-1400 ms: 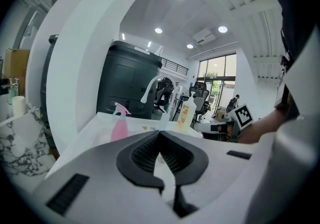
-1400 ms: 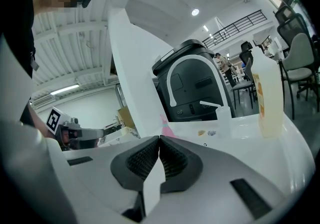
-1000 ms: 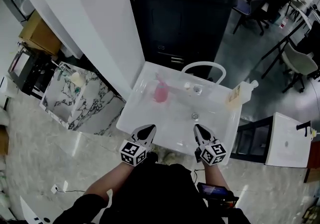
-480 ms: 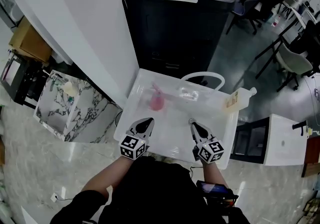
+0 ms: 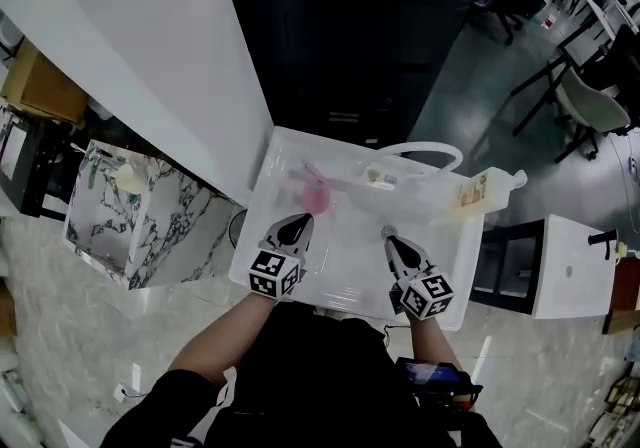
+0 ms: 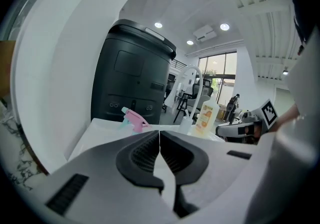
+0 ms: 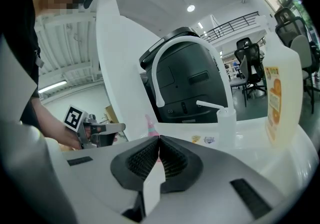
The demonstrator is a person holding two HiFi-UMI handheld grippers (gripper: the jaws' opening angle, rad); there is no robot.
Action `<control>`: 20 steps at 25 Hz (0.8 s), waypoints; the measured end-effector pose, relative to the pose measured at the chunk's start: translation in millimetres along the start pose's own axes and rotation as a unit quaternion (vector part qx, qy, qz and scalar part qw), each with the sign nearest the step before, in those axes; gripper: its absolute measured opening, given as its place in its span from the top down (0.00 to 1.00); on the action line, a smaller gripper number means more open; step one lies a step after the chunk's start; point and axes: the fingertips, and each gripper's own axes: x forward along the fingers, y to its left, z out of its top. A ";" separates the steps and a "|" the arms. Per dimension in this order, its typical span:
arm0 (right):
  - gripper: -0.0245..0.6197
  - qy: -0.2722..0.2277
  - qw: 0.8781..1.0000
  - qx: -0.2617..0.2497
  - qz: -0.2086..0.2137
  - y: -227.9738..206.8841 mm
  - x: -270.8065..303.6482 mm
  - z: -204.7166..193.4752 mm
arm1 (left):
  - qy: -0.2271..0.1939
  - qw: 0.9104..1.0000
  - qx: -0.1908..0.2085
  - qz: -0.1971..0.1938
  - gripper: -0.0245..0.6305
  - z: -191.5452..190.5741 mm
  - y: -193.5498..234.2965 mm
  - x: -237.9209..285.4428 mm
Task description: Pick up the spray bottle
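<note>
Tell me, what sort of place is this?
Probably an open-plan office or lab with a washing station set up in it. A white sink with an arched faucet stands in front of a large black cabinet, and office chairs and desks stand on the polished floor beyond.

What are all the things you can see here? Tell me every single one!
sink: 1, white, in front of the person
spray bottle: 1, pink, in the sink, back left
tap: 1, white, arched, at the sink's back
pump bottle: 1, clear, by the tap
soap bottle: 1, pale, orange label, sink's right rim
bin: 1, black, behind the sink
marble-patterned box: 1, white and grey, left of the sink
chairs: several, far right
left gripper: grey, over the sink, jaws shut, empty
right gripper: grey, over the sink, jaws shut, empty
</note>
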 end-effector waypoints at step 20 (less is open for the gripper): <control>0.92 0.021 0.998 0.038 -0.045 -16.4 9.4 -13.3 | 0.038 0.999 0.007 0.029 0.79 -4.8 53.2 68.3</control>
